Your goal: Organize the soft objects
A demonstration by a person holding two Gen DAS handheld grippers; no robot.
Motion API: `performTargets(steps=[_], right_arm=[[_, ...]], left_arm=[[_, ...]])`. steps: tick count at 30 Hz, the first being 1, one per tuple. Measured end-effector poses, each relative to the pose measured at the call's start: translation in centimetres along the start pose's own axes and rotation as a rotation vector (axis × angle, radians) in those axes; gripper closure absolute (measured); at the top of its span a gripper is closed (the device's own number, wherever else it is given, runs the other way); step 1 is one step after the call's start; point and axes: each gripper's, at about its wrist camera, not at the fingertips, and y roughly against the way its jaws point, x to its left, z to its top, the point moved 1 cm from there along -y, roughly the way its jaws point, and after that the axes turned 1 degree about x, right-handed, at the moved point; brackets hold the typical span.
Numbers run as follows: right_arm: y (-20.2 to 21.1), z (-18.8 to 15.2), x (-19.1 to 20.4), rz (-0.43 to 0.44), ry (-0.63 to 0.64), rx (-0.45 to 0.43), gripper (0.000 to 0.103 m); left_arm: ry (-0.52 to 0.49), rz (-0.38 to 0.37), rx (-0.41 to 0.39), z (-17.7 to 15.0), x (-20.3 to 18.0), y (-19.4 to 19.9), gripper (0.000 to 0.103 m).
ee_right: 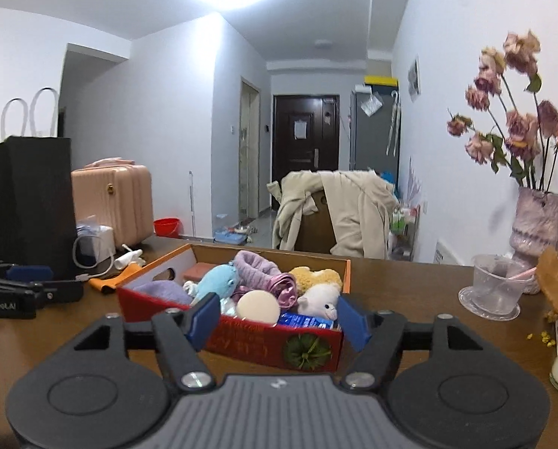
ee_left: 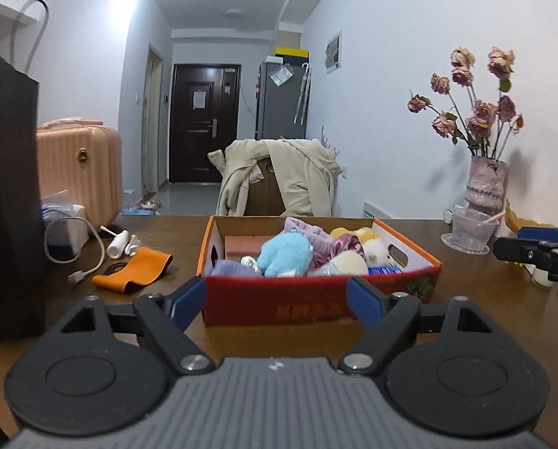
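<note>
Brown bench [ee_left: 466, 318] carries your red box [ee_left: 316, 299] piled with soft toys [ee_left: 284, 254], just ahead of both grippers. Left gripper [ee_left: 277, 299] and right gripper [ee_right: 279, 321] stand spread, holding nothing. Reach carelessly and you could knock the plastic cup [ee_right: 497, 292] or vase [ee_right: 535, 220].

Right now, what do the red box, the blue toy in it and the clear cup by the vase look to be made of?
Red box: printed cardboard, matte, with cut handle holes.
Blue toy: plush, fuzzy pile.
Clear cup: probably plastic, possibly glass; transparent, slightly frosted.
</note>
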Motion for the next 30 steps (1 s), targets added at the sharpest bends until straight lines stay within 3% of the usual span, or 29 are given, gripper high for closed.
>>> performTargets(steps=[6, 9, 12, 15, 23, 30], right_arm=[[4.4, -4.0, 1.7, -0.025, -0.025, -0.031, 0.016], [6.2, -6.8, 2.7, -0.039, -0.065, -0.035, 0.009], [7.0, -9.6, 4.3, -0.013, -0.094, -0.014, 0.009], [7.6, -11.0, 6.0, 0.006, -0.032, -0.005, 0.006], [8.9, -12.0, 8.2, 0.007, -0.031, -0.055, 0.006], [9.1, -12.0, 7.6, -0.030, -0.060, -0.082, 0.005]], left_arm=[[-0.030, 0.059, -0.070, -4.0, -1.3, 4.9, 0.000], [-0.008, 0.029, -0.068, -6.4, -1.3, 6.5, 0.000], [-0.001, 0.048, -0.048, -8.5, -1.4, 7.5, 0.000], [-0.024, 0.051, -0.028, -9.9, -1.4, 8.6, 0.000], [0.016, 0.079, -0.065, -10.6, -0.5, 10.3, 0.000], [0.044, 0.116, -0.074, -10.1, 0.2, 9.8, 0.000]])
